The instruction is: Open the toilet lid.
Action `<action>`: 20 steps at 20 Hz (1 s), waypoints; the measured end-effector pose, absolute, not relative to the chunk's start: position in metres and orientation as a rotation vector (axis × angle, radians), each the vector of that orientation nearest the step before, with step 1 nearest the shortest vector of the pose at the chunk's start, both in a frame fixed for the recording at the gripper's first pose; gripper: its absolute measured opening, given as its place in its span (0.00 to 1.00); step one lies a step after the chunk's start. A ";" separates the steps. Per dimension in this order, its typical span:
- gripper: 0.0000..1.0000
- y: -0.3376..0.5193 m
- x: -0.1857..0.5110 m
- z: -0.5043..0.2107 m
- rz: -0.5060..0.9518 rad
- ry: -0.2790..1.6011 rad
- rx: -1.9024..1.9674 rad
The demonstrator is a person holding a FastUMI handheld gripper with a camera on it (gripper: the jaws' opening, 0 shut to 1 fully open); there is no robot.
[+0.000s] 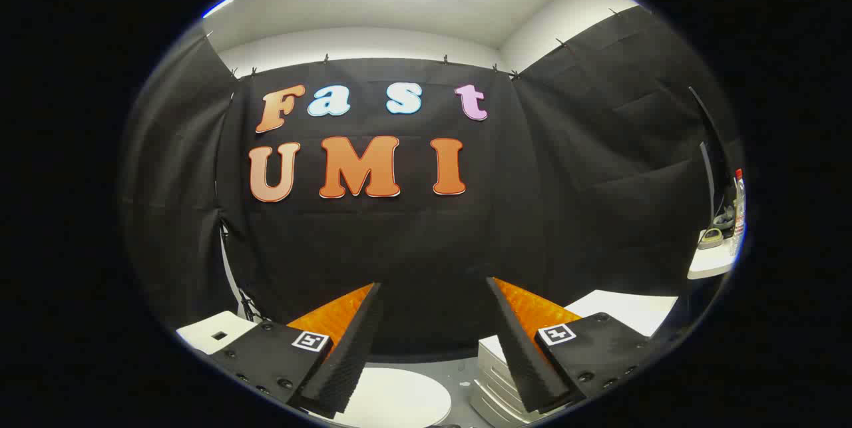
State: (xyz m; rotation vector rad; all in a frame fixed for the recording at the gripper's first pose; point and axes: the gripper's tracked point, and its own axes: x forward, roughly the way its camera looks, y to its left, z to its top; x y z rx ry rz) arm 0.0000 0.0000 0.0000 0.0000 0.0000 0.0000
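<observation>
Two fingers [432,348] stand apart, holding nothing, high above the white lid [399,398]; descending blind could make them miss its edge.

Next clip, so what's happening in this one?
A person is carrying the hand-held gripper through the booth toward a toilet. Its fingers are spread open with nothing between them, raised and pointing at the black cloth wall. Low down, under and between the fingers, a white rounded toilet lid lies flat, apparently shut and untouched. A white stepped unit sits beside it by the other finger. Off to the side, a bottle stands on a white shelf.
</observation>
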 end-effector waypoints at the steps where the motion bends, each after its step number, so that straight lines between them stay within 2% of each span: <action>1: 0.98 0.000 0.001 0.000 0.000 0.001 0.000; 20: 0.98 -0.005 0.001 -0.018 0.004 0.018 -0.007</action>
